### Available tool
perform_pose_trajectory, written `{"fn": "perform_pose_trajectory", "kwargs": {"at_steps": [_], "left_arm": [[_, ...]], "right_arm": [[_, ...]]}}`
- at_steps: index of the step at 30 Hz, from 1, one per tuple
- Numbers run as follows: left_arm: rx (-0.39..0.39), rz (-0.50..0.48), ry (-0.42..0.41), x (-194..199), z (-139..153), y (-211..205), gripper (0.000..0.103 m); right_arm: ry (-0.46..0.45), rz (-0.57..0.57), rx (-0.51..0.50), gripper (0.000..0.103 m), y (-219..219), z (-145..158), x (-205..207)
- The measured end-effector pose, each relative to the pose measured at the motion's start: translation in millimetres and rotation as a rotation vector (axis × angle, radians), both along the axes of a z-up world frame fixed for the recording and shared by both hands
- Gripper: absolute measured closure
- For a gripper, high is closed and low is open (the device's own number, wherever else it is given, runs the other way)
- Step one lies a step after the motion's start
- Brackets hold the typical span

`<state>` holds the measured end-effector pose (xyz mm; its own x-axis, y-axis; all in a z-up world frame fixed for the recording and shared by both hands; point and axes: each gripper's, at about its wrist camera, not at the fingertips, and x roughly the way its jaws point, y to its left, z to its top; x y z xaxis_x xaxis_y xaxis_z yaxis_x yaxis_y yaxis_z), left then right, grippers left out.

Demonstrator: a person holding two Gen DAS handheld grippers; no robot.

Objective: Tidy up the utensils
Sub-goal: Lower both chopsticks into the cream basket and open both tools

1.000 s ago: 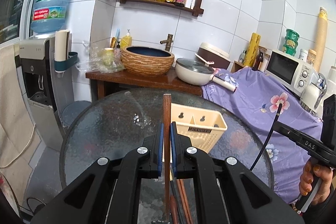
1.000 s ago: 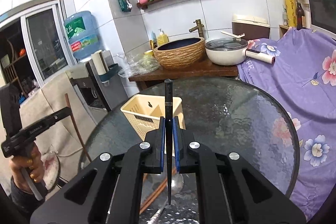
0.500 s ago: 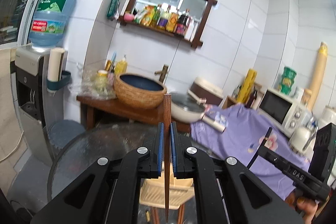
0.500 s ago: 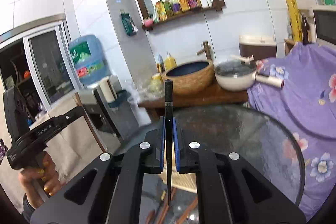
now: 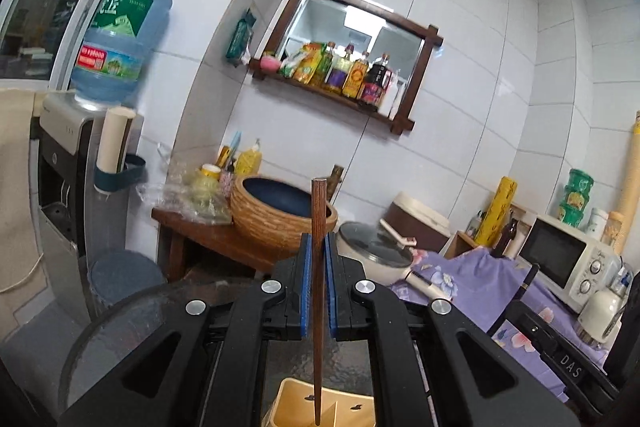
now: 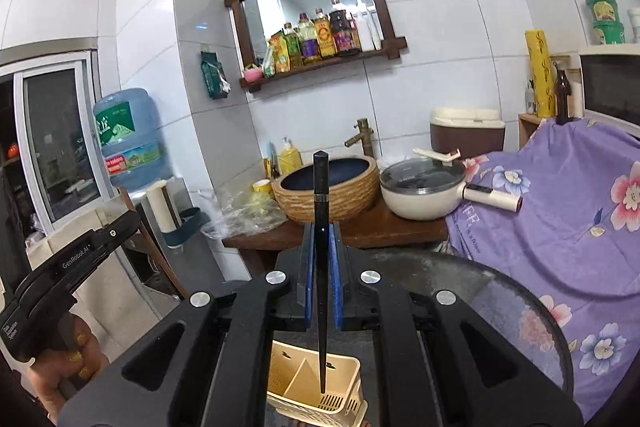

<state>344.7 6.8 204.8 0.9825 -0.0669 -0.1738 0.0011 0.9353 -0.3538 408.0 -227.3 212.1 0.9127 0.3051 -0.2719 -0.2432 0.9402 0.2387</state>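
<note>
Above the glass table, I have both grippers carrying one chopstick each, poised over the cream caddy where the utensils belong. My left gripper has its blue pads clamped on a brown chopstick, which stands upright so its thin tip hangs just over the caddy's open top, ready to drop in point-first. My right gripper is pinched the same way on a black chopstick, tip lowermost, lined up with a compartment beside the slanted divider. Each stick is gripped near mid-length, I judge, to keep it from swinging. Both grippers point slightly downward, nearly level, side by side; from the right view, a hand grips the left tool's handle at the frame's edge.
</note>
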Motion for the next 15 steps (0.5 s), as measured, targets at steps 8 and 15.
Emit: {"fn": "perform_pose_trajectory", "kwargs": {"at_steps": [8,15], "left_arm": [[0.014,-0.017,0.071,15.7,-43.6,-4.3,0.097],[0.04,-0.034,0.115,21.9,-65.9,-8.3,0.097]], "right_arm": [[0.087,0.009,-0.011,0.095,5.4,-56.3,17.9],[0.127,0.019,-0.017,0.095,8.6,-82.7,24.0]]}}
